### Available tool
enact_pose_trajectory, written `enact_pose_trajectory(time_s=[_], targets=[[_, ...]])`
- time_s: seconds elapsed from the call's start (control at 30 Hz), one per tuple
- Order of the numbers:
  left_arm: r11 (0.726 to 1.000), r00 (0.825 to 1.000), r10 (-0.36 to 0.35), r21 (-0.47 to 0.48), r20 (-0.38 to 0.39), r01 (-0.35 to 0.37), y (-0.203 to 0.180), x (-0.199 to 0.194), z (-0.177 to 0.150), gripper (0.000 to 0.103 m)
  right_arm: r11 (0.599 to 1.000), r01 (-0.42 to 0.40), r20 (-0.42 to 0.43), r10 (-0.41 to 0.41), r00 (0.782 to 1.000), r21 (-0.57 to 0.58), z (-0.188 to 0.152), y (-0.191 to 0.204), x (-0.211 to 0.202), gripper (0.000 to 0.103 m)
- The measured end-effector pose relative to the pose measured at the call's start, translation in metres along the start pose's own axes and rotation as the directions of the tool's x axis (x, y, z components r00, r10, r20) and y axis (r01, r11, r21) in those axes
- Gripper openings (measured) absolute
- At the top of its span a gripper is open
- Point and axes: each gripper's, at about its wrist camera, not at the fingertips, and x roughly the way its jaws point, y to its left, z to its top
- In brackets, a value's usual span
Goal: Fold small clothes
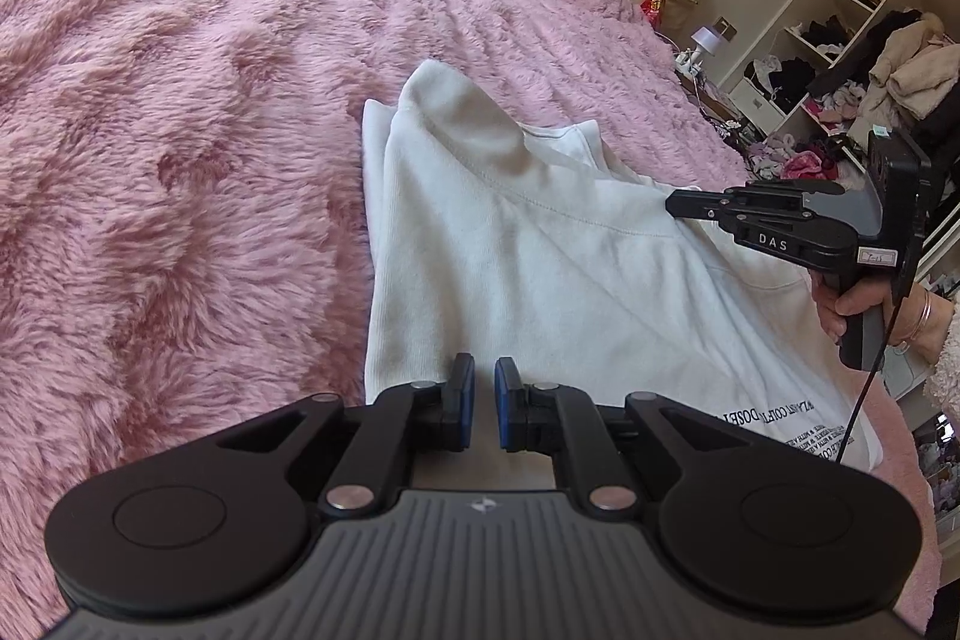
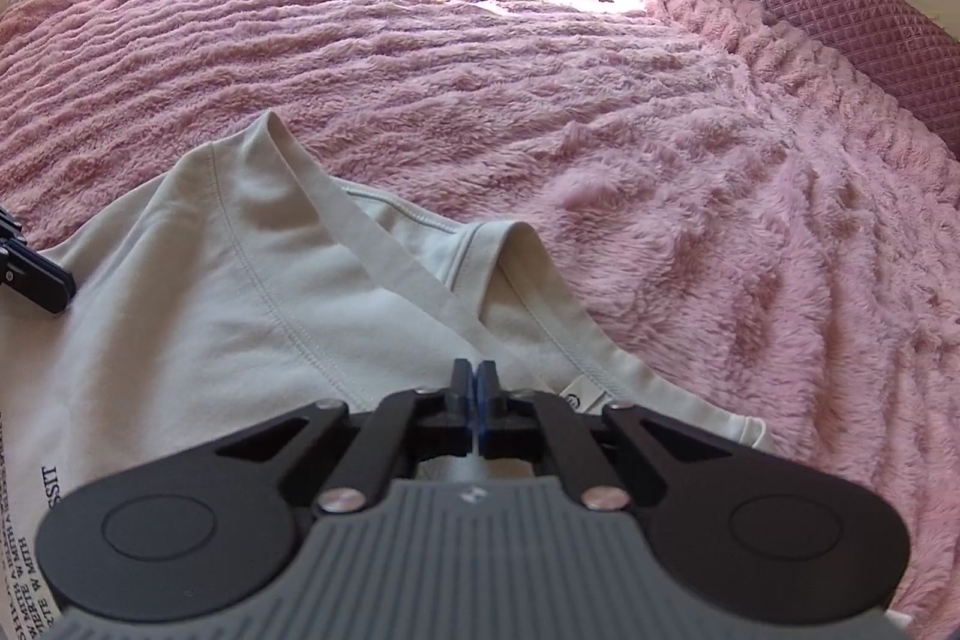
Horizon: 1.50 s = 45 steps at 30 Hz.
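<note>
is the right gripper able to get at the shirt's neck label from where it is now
Probably yes. The right gripper hangs shut just above the white t-shirt, and the neck label lies exposed right beside its tips, nothing between. The jaws would need to open first.

We read "DAS" on a white strip on the side of the right tongs. The white shirt carries black printed lines near its hem; only "WITH" repeats legibly, the rest too small to make out.

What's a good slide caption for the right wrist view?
Right gripper, fingers shut, poised over a white T-shirt on a fluffy pink blanket.
</note>
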Motion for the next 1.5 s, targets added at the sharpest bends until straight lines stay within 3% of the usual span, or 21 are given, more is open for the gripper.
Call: enact_pose_trajectory(time_s=[0.1,0.23,0.3,0.33,0.4,0.47,0.53,0.63,0.7,0.8,0.93,1.0,1.03,1.07,1.13,1.2,1.3,1.4,1.5], targets=[[1.000,1.000,0.001,-0.003,0.000,-0.001,0.000,0.002,-0.002,0.012,0.998,0.058,0.003,-0.058,0.998,0.038,0.003,-0.009,0.003,0.000],[1.000,1.000,-0.002,-0.024,-0.005,0.002,0.003,0.004,-0.001,0.012,0.996,0.087,-0.075,-0.085,0.994,0.022,-0.007,-0.003,0.022,0.000],[1.000,1.000,-0.003,-0.019,-0.005,0.002,0.003,0.003,0.000,0.012,0.994,0.096,-0.011,-0.095,0.995,0.045,-0.010,-0.004,0.011,0.010],[1.000,1.000,-0.003,-0.019,-0.003,0.003,0.003,0.002,0.001,0.012,0.990,0.090,0.031,-0.094,0.995,0.104,-0.012,-0.011,-0.001,0.023],[1.000,1.000,-0.007,-0.013,0.011,0.007,0.000,-0.002,0.005,0.012,0.981,0.088,0.080,-0.103,0.991,0.171,-0.018,-0.024,-0.025,0.026],[1.000,0.998,-0.018,-0.005,0.059,0.019,-0.002,-0.009,0.014,0.013,0.974,0.156,0.085,-0.172,0.981,0.166,-0.028,-0.037,-0.047,0.026],[1.000,0.994,-0.011,-0.013,0.107,0.012,-0.002,-0.012,0.025,0.018,0.961,0.216,0.069,-0.230,0.971,0.170,-0.045,-0.055,-0.070,0.026],[0.998,0.989,-0.024,-0.051,0.144,0.031,0.001,-0.005,0.042,0.018,0.929,0.292,0.011,-0.302,0.953,0.227,-0.072,-0.087,-0.096,0.027],[0.997,0.987,-0.039,-0.055,0.154,0.048,-0.002,0.006,0.051,0.018,0.894,0.336,-0.026,-0.344,0.939,0.298,-0.094,-0.109,-0.109,0.029],[0.998,0.989,-0.046,-0.034,0.140,0.052,-0.011,0.026,0.060,0.018,0.874,0.352,-0.055,-0.355,0.933,0.336,-0.115,-0.121,-0.113,0.030],[1.000,0.996,0.004,-0.007,0.085,-0.003,-0.019,0.055,0.064,0.018,0.873,0.349,-0.066,-0.348,0.935,0.342,-0.124,-0.119,-0.102,0.046],[0.999,0.997,0.036,-0.008,0.070,-0.035,-0.018,0.064,0.063,0.018,0.879,0.330,-0.071,-0.326,0.943,0.346,-0.123,-0.119,-0.091,0.046],[0.999,0.997,0.047,-0.013,0.064,-0.046,-0.017,0.066,0.062,0.018,0.879,0.332,-0.080,-0.325,0.942,0.343,-0.123,-0.118,-0.086,0.039],[0.998,0.996,0.059,-0.017,0.061,-0.058,-0.015,0.068,0.062,0.018,0.880,0.328,-0.093,-0.316,0.944,0.343,-0.123,-0.118,-0.081,0.005],[0.997,0.996,0.070,-0.034,0.050,-0.069,-0.009,0.071,0.061,0.014,0.878,0.332,-0.099,-0.318,0.943,0.344,-0.123,-0.119,-0.077,0.004],[0.995,0.995,0.087,-0.043,0.041,-0.085,-0.005,0.072,0.061,0.007,0.859,0.382,-0.075,-0.380,0.922,0.340,-0.124,-0.119,-0.082,0.004],[0.994,0.996,0.085,-0.070,0.031,-0.083,0.001,0.075,0.061,0.007,0.827,0.414,-0.121,-0.399,0.909,0.381,-0.134,-0.131,-0.079,0.002],[0.993,0.996,0.091,-0.081,0.024,-0.089,0.003,0.077,0.061,0.007,0.827,0.440,-0.175,-0.403,0.898,0.350,-0.141,-0.129,-0.063,0.004],[0.993,0.995,0.096,-0.073,0.023,-0.094,0.000,0.072,0.063,0.007,0.807,0.437,-0.120,-0.427,0.896,0.396,-0.139,-0.124,-0.074,0.031]])
